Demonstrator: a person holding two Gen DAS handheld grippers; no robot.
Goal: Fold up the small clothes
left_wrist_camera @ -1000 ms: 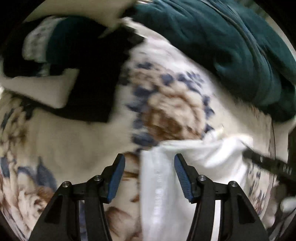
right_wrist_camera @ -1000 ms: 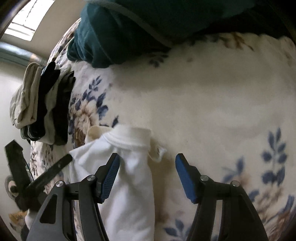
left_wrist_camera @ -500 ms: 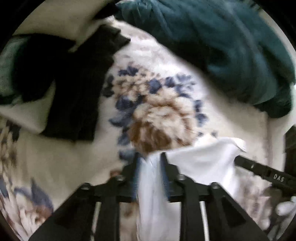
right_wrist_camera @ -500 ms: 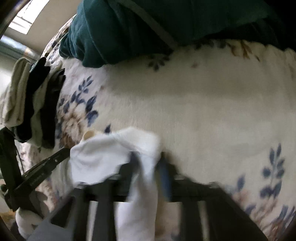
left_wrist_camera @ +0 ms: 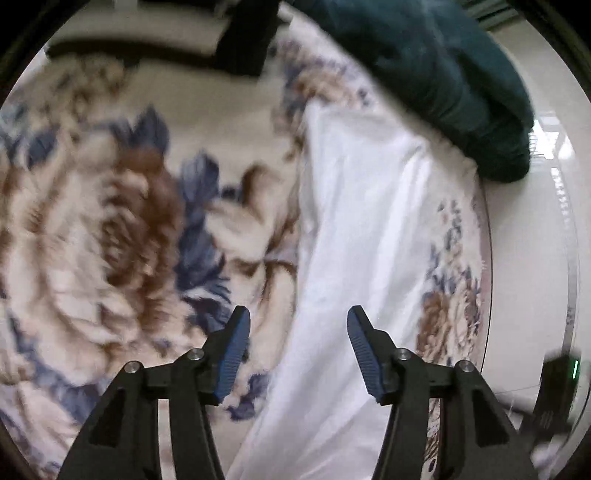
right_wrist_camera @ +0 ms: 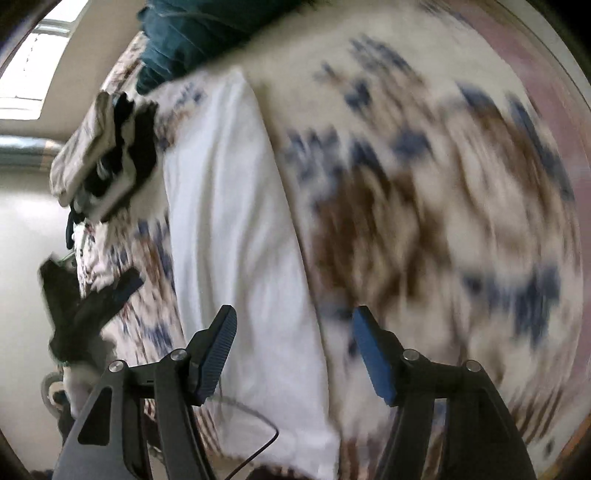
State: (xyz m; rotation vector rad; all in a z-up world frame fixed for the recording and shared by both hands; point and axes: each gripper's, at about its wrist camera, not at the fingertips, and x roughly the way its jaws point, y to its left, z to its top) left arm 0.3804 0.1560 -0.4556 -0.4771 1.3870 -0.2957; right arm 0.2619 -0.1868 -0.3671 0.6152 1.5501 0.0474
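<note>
A white garment (left_wrist_camera: 354, 236) lies flat as a long narrow strip on the floral blanket (left_wrist_camera: 110, 229). My left gripper (left_wrist_camera: 297, 317) hovers over the strip's left edge near its lower end. Its jaws are opening and the pads touch no cloth. In the right wrist view the same white garment (right_wrist_camera: 236, 229) runs from the top left down to the bottom. My right gripper (right_wrist_camera: 294, 314) hangs above its right edge, jaws opening, nothing pinched. The left gripper (right_wrist_camera: 92, 306) shows blurred at the far left of that view.
A teal blanket (left_wrist_camera: 443, 74) is bunched beyond the garment's far end, and shows again as the teal blanket (right_wrist_camera: 184, 33) in the right wrist view. A pile of dark and pale clothes (right_wrist_camera: 107, 147) sits left of the garment. The bed edge (left_wrist_camera: 487, 258) drops to pale floor.
Half a second ago both grippers were pinched on the garment's top edge. Both have since let go, spread their jaws and drawn back along it; the garment now lies stretched out long.
</note>
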